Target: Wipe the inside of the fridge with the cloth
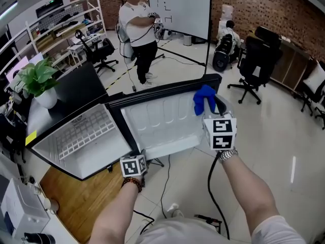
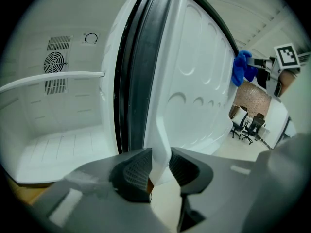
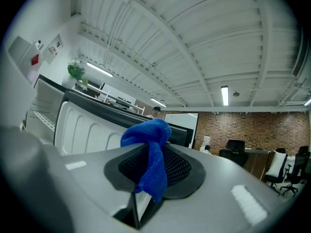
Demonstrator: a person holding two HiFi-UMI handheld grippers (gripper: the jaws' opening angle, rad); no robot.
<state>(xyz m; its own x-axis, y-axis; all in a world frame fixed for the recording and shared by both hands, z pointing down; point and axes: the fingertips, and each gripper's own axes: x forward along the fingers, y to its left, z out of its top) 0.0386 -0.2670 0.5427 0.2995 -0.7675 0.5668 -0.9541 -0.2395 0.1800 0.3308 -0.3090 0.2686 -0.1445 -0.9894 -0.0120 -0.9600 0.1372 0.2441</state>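
The cloth is a small bright blue towelling rag, bunched into a knot with a loose tail hanging down. It's pinched between the fingers of the right gripper, which are clenched on its middle. It sits up at the far end of the open door, just beside the door's black rim. I can't tell from here whether it is actually touching the white liner.

The left gripper has its fingers clamped on the near edge of that door's white lining, holding it open.

As for progress, I'd say the wiping proper is mostly ahead. The cloth is out by the door, well apart from the fridge cavity with its shelf. The white walls show no streaks or damp patches, so nothing tells me which parts are done.
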